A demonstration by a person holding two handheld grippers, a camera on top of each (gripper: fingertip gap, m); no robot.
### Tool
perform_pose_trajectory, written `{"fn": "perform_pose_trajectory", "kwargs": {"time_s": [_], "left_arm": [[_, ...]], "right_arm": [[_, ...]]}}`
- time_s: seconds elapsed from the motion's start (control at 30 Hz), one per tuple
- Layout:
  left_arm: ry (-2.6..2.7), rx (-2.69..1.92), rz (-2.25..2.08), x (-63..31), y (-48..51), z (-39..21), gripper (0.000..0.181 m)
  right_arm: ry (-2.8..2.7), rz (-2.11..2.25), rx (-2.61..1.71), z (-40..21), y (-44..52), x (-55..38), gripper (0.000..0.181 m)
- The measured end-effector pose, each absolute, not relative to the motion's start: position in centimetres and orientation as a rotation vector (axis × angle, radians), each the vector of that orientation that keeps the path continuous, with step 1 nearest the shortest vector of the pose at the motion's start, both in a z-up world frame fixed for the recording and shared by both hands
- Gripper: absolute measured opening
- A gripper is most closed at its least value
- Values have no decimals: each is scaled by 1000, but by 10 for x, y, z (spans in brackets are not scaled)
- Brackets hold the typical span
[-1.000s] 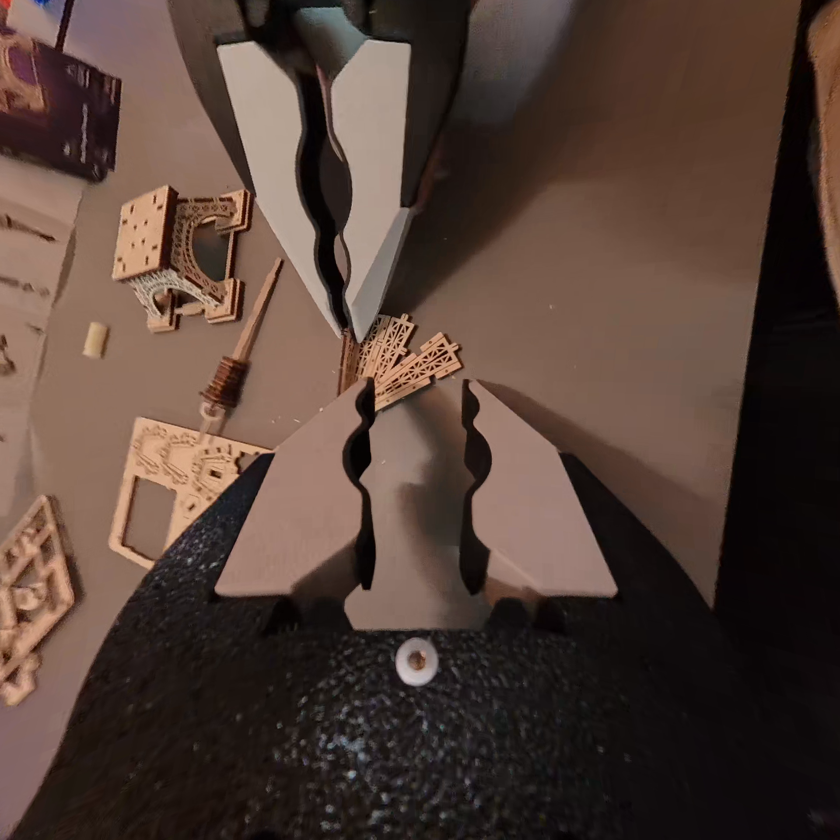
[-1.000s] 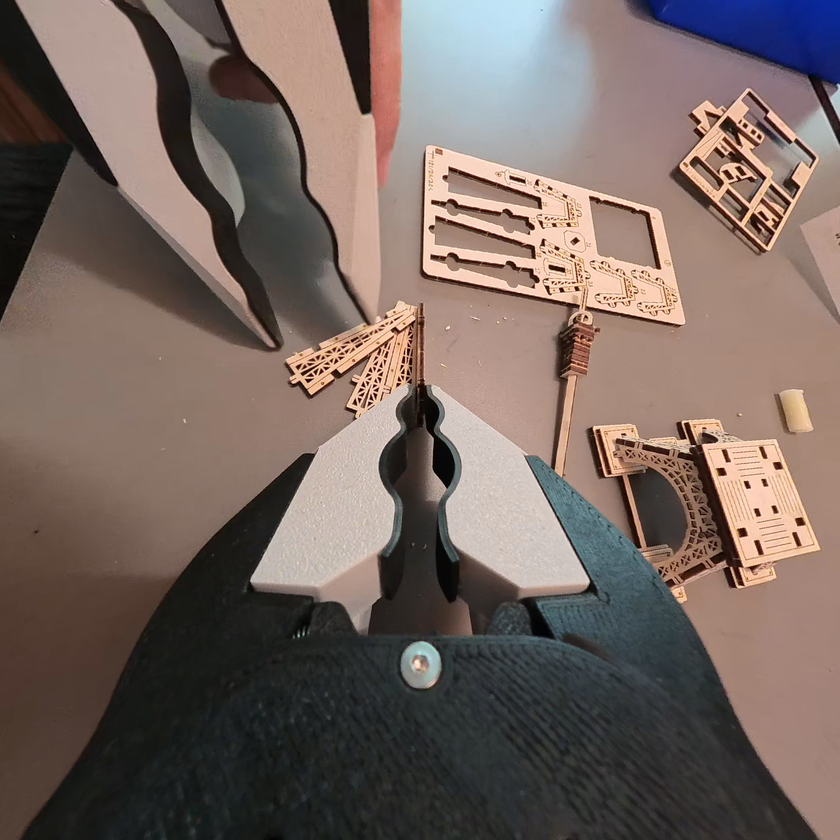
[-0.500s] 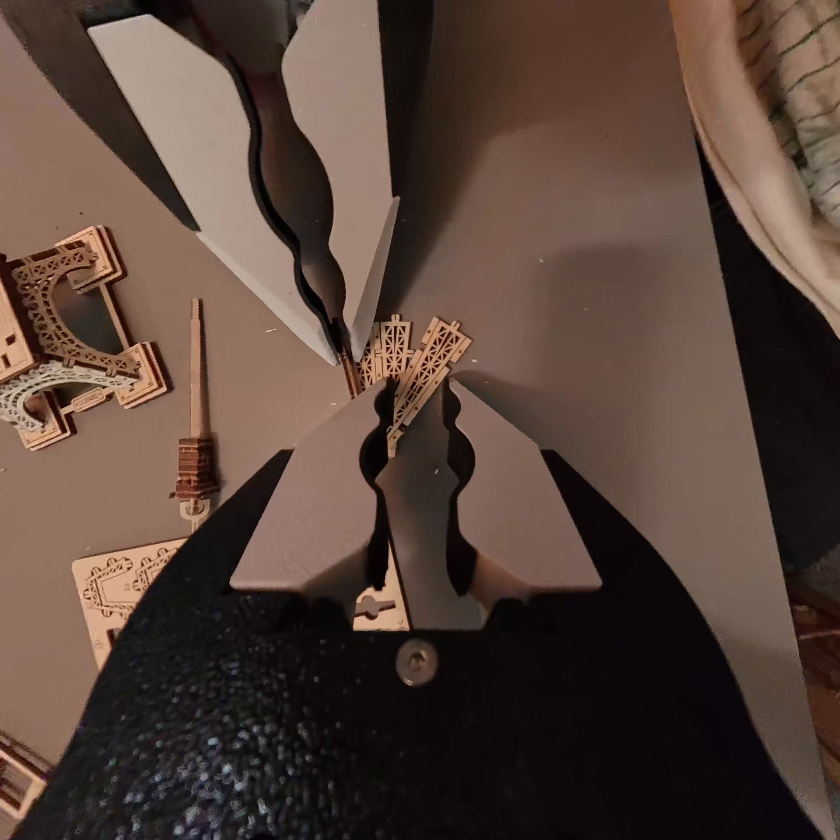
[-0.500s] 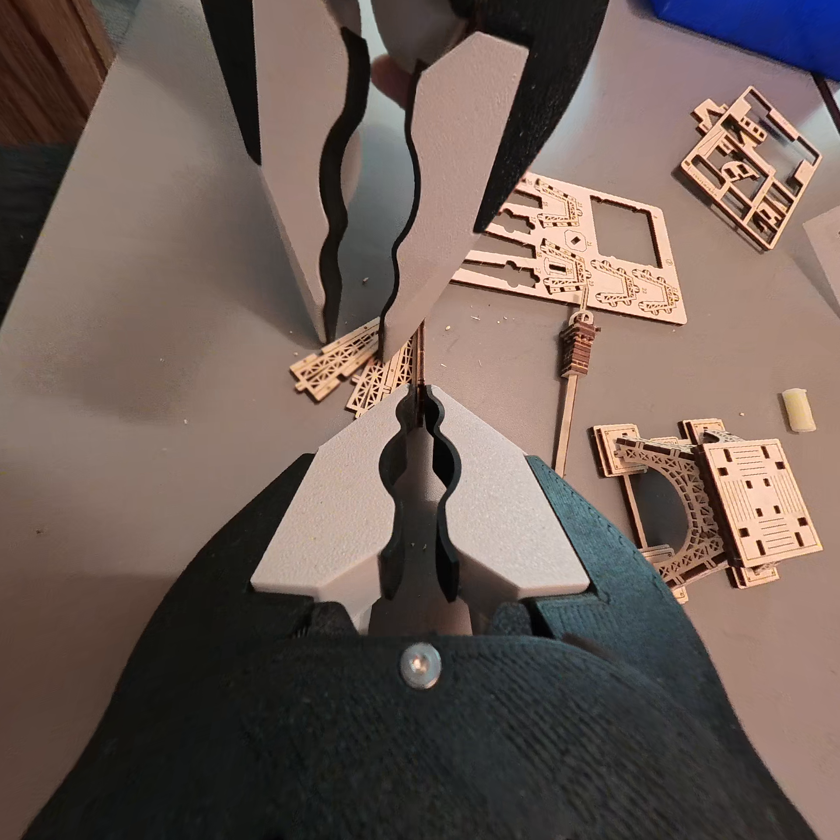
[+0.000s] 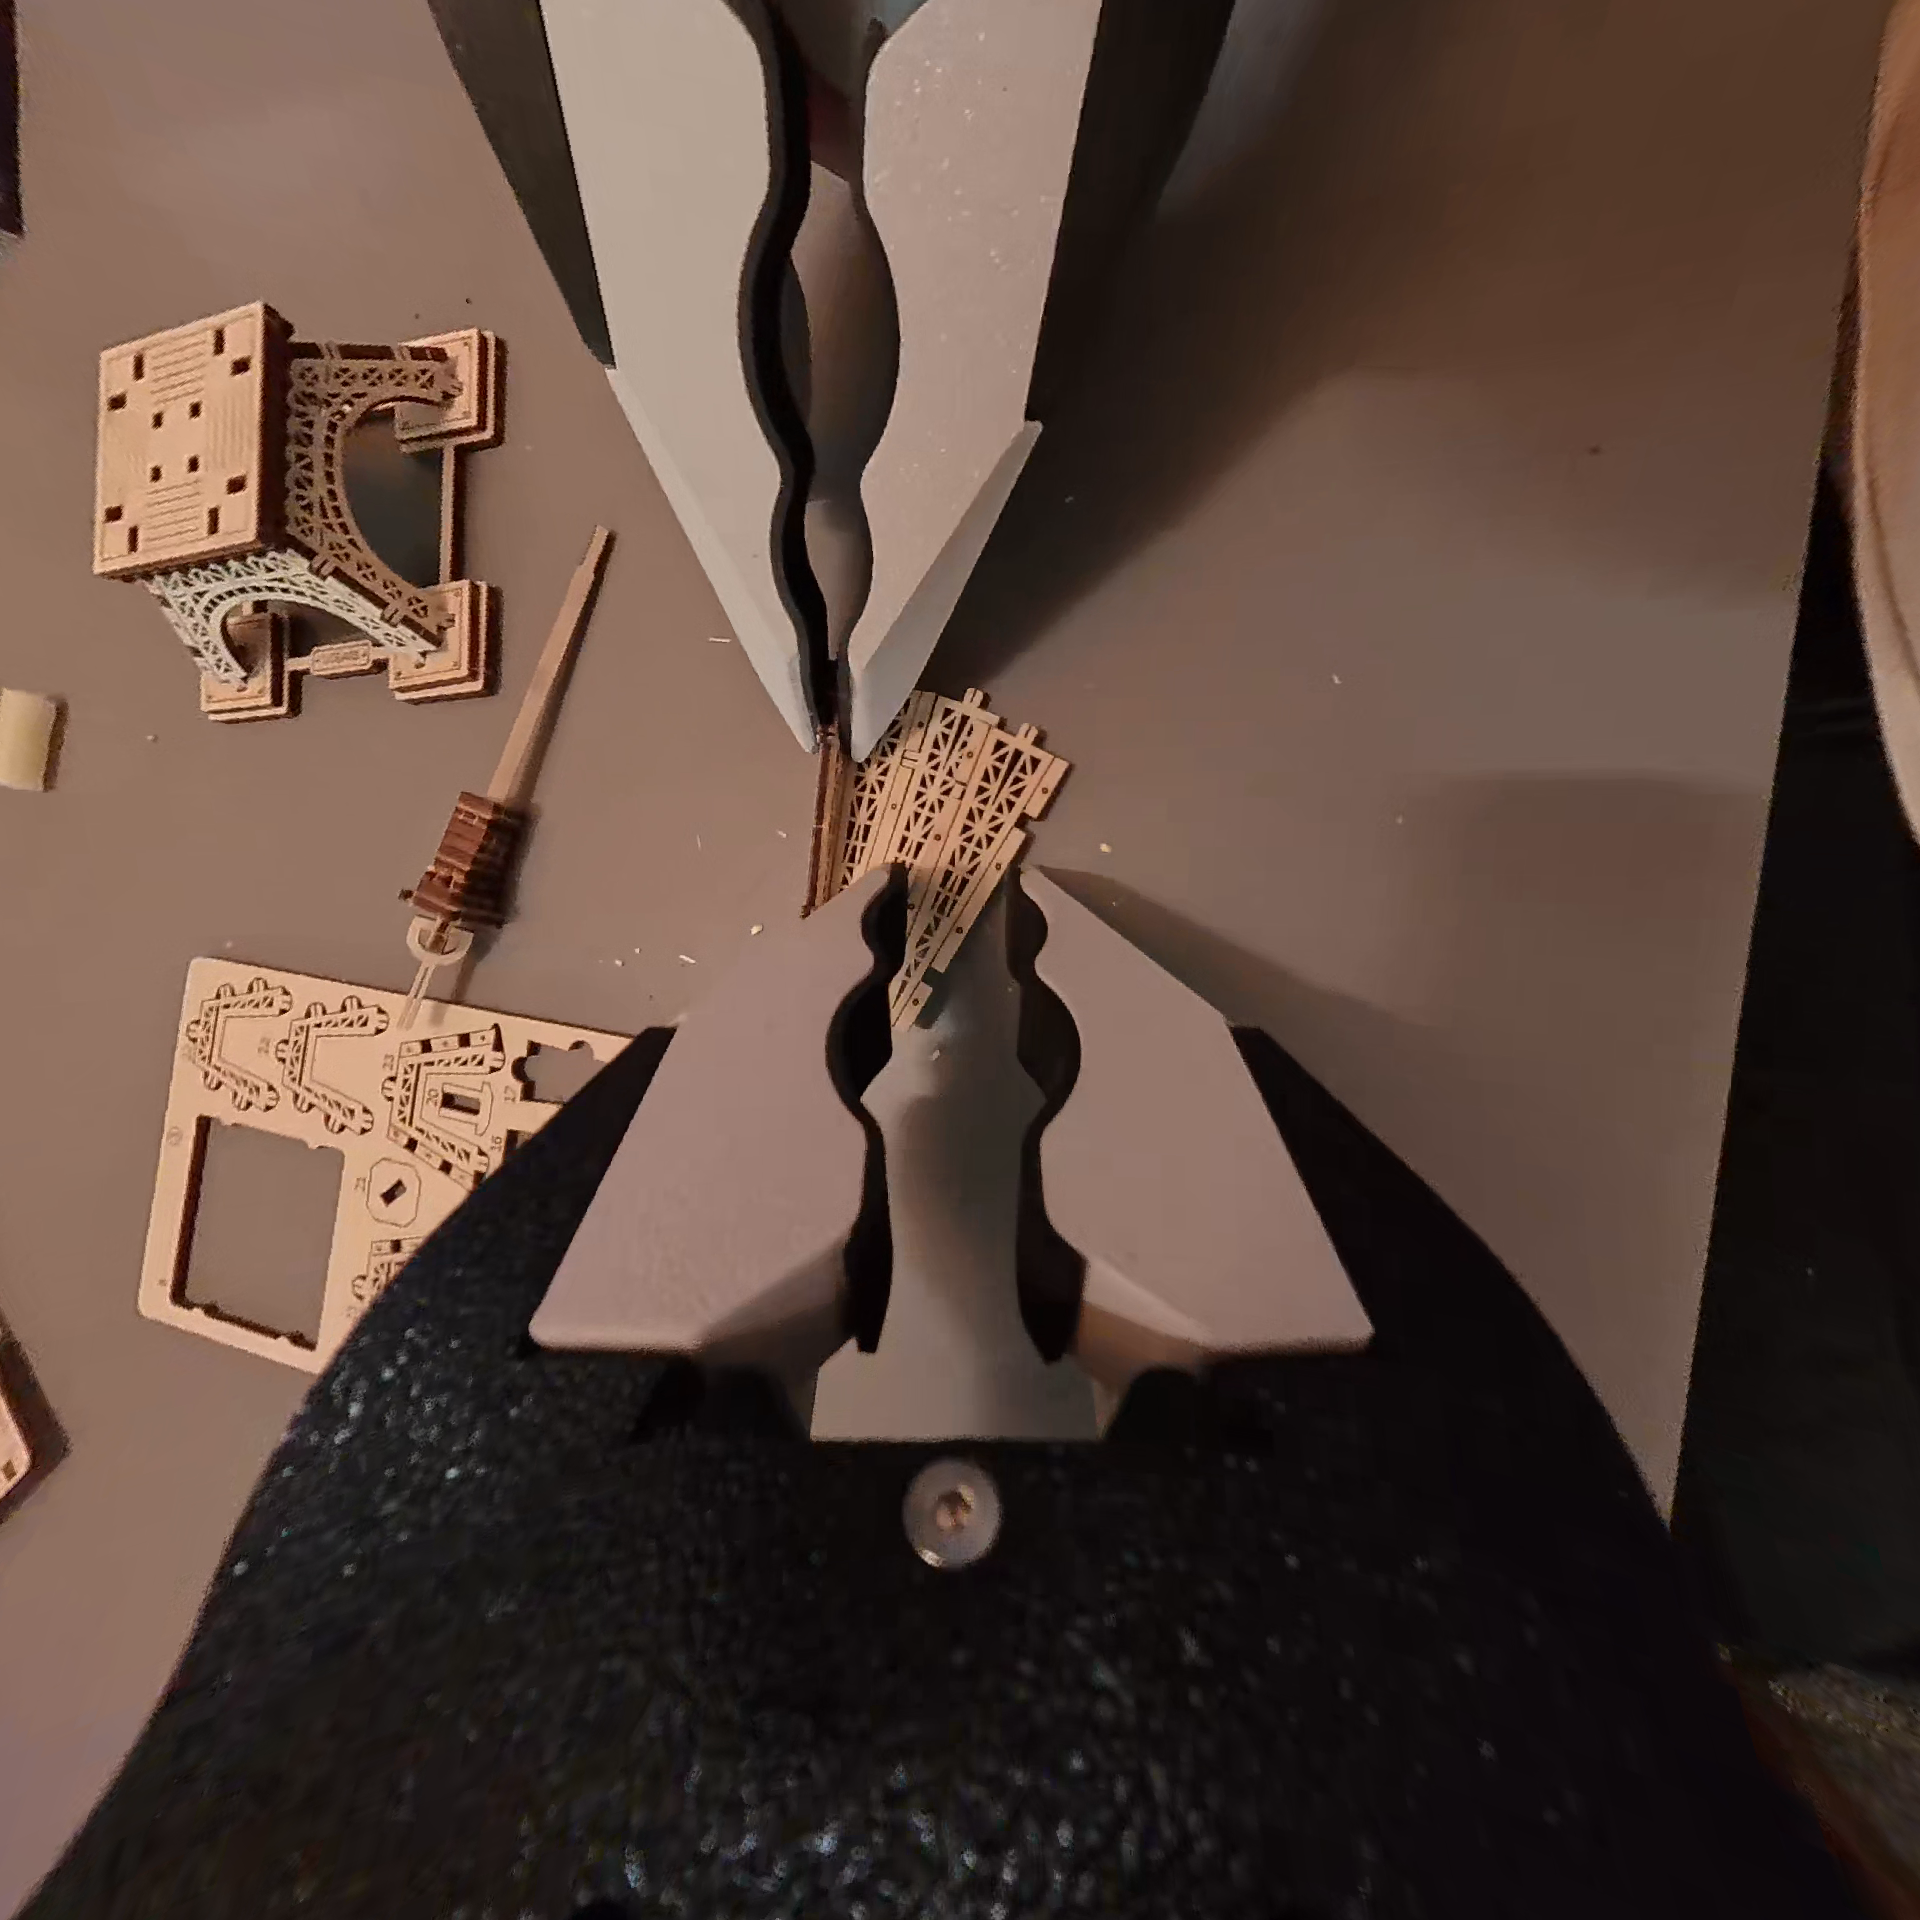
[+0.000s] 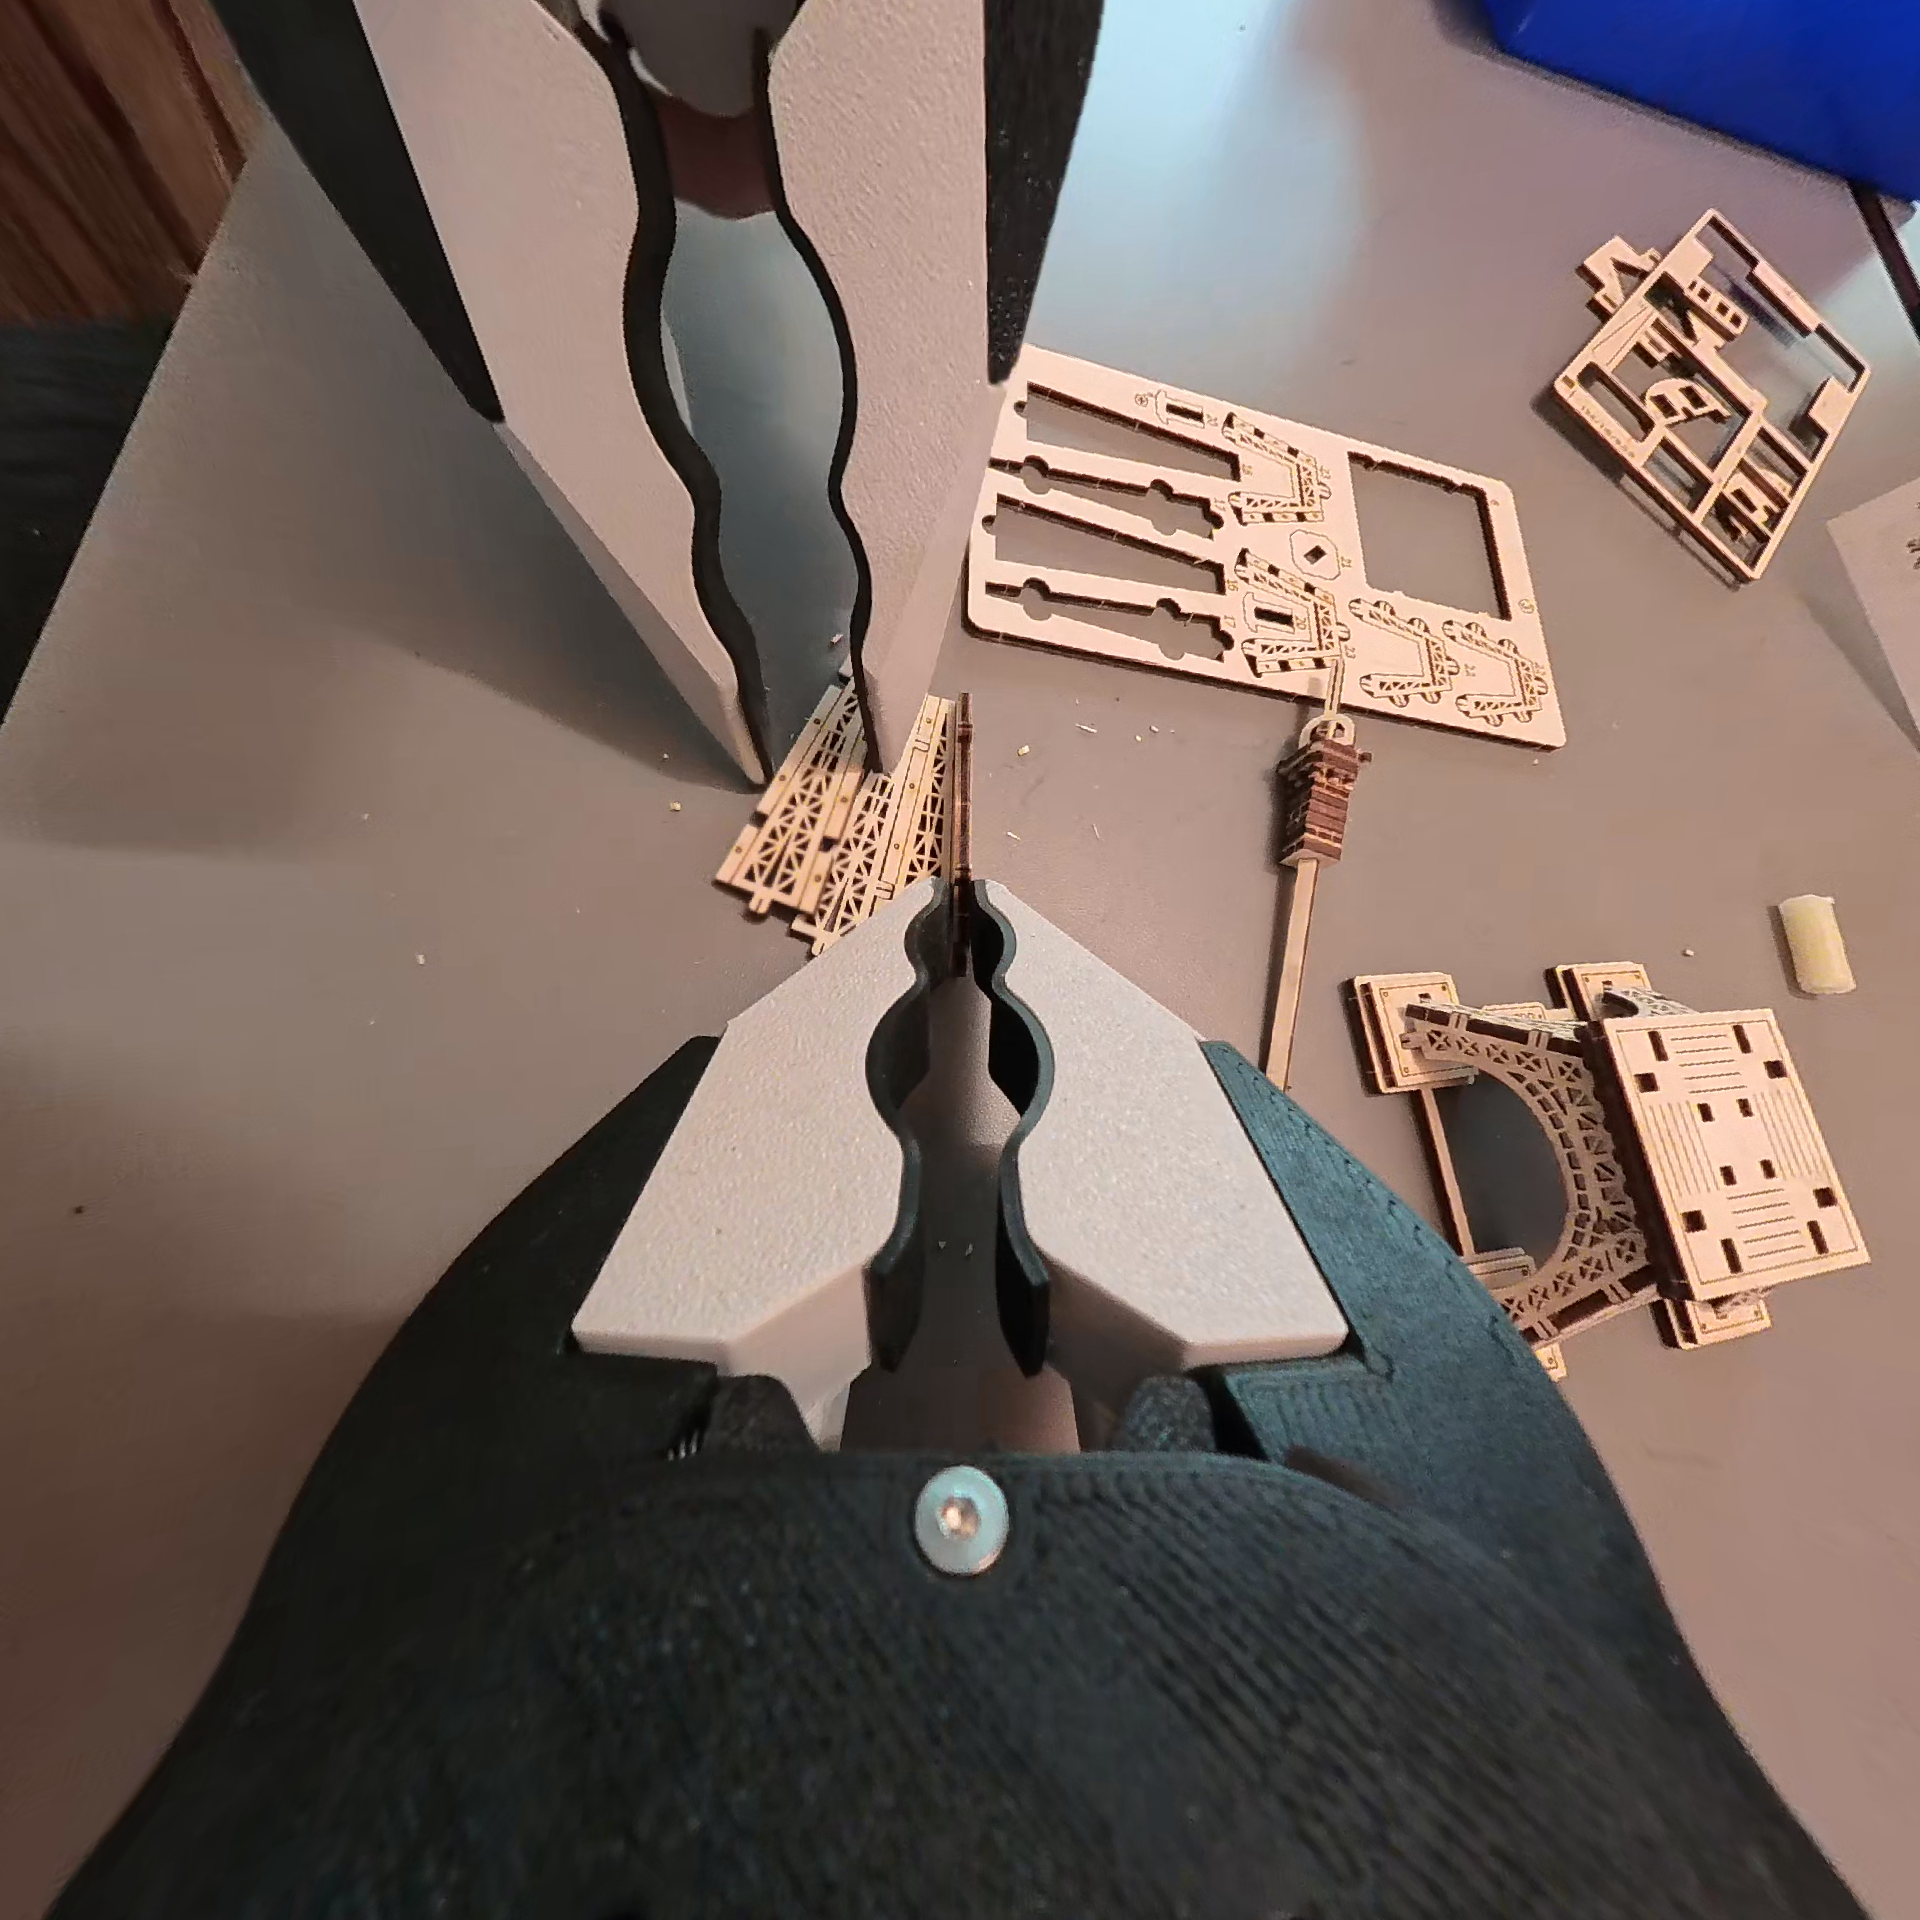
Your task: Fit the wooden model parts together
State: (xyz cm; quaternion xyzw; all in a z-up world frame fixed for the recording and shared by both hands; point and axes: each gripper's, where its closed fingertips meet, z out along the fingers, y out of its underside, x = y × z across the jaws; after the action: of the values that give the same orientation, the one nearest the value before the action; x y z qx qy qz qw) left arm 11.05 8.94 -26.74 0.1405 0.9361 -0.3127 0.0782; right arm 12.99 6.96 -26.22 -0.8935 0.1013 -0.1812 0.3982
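Observation:
Several flat wooden lattice strips [image 5: 966, 790] lie fanned on the grey table [image 5: 1351, 623]; they also show in the right wrist view [image 6: 810, 831]. My left gripper [image 5: 956, 883] is open, its tips low over the near ends of the strips, one strip running between the fingers. In the right wrist view it [image 6: 816, 764] comes down from above with a tip either side of the pile. My right gripper [image 6: 961, 894] is shut on a thin lattice panel [image 6: 962, 790] held on edge beside the pile. The left wrist view shows it [image 5: 831, 727] opposite, pinching that panel [image 5: 826, 821].
An assembled tower base [image 6: 1621, 1143] lies on its side, with a spire piece [image 6: 1314, 821], a punched parts sheet [image 6: 1247, 540], another frame sheet [image 6: 1714, 405] and a small cream cylinder [image 6: 1813, 945]. A blue bin [image 6: 1714, 83] stands behind. The table edge [image 5: 1745, 1039] is close. About 8 cm separates my right fingertips from the spire piece [image 6: 1314, 821]. Look for it in the left wrist view [image 5: 476, 831] too.
My left gripper has swung round and come down over the strip pile, its tips now straddling the strips. My right gripper stays shut on the panel in the same place.

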Motion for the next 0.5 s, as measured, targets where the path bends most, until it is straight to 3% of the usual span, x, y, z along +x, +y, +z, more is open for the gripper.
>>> {"fn": "perform_pose_trajectory", "kwargs": {"time_s": [0.03, 0.17, 0.3, 0.4, 0.5], "left_arm": [[2800, 411, -950, 110, 89, -267, 17], [2790, 399, -978, 110, 88, -267, 18], [2793, 433, -964, 109, 92, -265, 31], [2765, 350, -1000, 115, 96, -256, 27], [2714, 158, -1152, 119, 91, -243, 12]], "right_arm": [[257, -459, -2262, -262, 70, 130, 1], [257, -457, -2262, -262, 70, 130, 1], [258, -456, -2262, -262, 70, 130, 1], [258, -455, -2262, -262, 70, 130, 1], [259, -454, -2262, -262, 70, 130, 1]]}}
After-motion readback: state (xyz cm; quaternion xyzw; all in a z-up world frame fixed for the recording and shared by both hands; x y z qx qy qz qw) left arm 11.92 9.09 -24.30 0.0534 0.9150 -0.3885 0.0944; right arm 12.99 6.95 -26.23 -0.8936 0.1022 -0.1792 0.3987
